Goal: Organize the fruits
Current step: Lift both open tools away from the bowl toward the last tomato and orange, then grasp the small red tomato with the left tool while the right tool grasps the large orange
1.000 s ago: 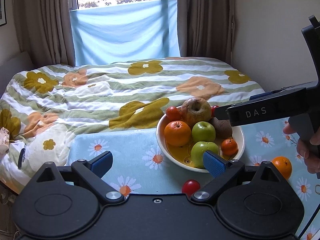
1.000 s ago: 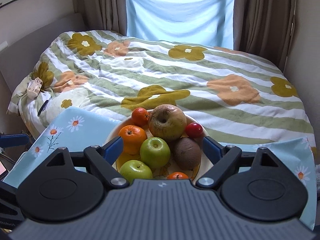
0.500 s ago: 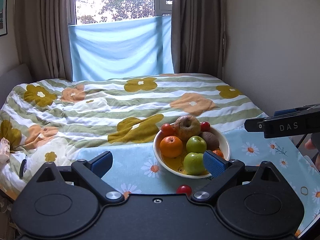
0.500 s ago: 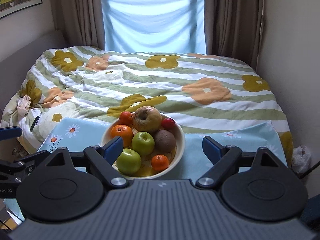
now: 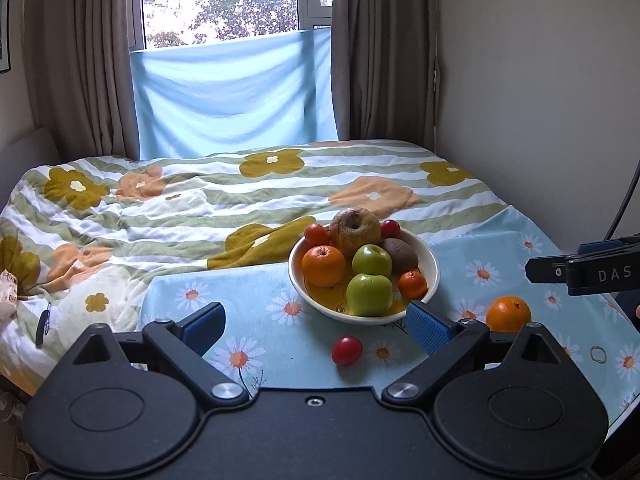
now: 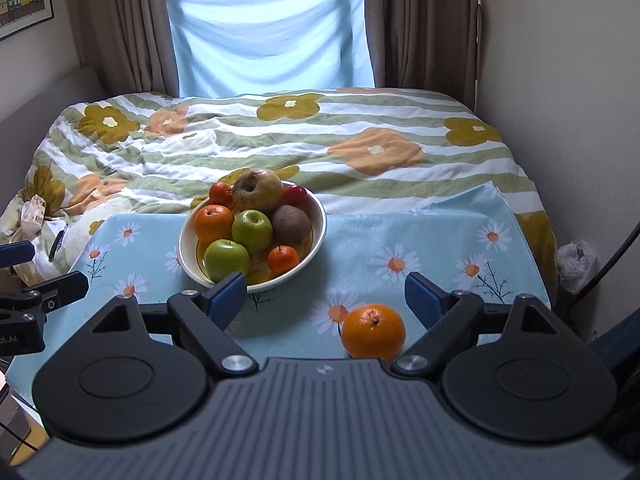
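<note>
Inside the bowl (image 5: 434, 276): apples (image 5: 369, 294), oranges (image 5: 323, 265), kiwi (image 5: 401, 250).

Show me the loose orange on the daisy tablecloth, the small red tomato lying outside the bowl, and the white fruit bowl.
Loose orange (image 6: 373, 331), right wrist view, middle of its peel.
Small red tomato (image 5: 347, 351), left wrist view, centre of its skin.
White fruit bowl (image 6: 317, 227), right wrist view, bare right wall.
</note>
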`<state>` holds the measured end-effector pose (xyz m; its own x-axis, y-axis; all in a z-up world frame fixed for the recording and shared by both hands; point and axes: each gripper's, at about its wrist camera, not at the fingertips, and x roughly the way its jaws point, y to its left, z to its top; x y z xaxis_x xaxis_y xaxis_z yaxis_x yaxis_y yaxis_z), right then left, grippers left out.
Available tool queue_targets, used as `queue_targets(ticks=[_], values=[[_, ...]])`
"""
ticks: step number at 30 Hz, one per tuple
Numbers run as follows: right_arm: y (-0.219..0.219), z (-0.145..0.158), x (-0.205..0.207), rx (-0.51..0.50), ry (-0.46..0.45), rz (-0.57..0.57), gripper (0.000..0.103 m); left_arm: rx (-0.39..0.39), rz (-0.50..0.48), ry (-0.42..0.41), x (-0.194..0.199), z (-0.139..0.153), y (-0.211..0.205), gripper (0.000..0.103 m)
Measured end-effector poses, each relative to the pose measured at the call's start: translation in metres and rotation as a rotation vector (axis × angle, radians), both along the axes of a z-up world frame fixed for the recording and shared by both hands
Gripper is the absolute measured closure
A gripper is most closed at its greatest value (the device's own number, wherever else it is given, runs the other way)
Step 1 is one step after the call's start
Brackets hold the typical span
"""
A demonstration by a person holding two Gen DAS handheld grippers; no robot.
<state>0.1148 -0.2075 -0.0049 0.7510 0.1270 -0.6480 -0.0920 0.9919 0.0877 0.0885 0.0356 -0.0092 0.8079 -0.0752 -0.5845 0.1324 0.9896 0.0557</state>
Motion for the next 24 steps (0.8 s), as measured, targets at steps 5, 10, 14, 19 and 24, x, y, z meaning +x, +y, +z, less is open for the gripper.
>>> queue_targets(ticks=[5, 10, 14, 19, 24], values=[[-0.01, -0.026, -0.004, 0.001, 0.024, 0.008, 0.002, 0.015, -0.003, 0.026, 0.0, -0.025, -0.014, 0.004], [-0.021, -0.056, 0.0, -0.009, 0.037, 0.004, 0.002, 0.02, -0.021, 0.046, 0.012, -0.053, -0.028, 0.004], [-0.029, -0.077, 0.007, -0.008, 0.043, -0.007, 0.002, 0.043, -0.042, 0.06, 0.026, -0.074, -0.036, 0.006], [-0.037, -0.097, 0.014, 0.0, 0.049, -0.019, 0.002, 0.046, -0.047, 0.105, 0.051, -0.095, -0.035, 0.018], [-0.038, -0.109, 0.02, 0.005, 0.062, -0.031, 0.002, 0.04, -0.043, 0.152, 0.073, -0.111, -0.032, 0.028]])
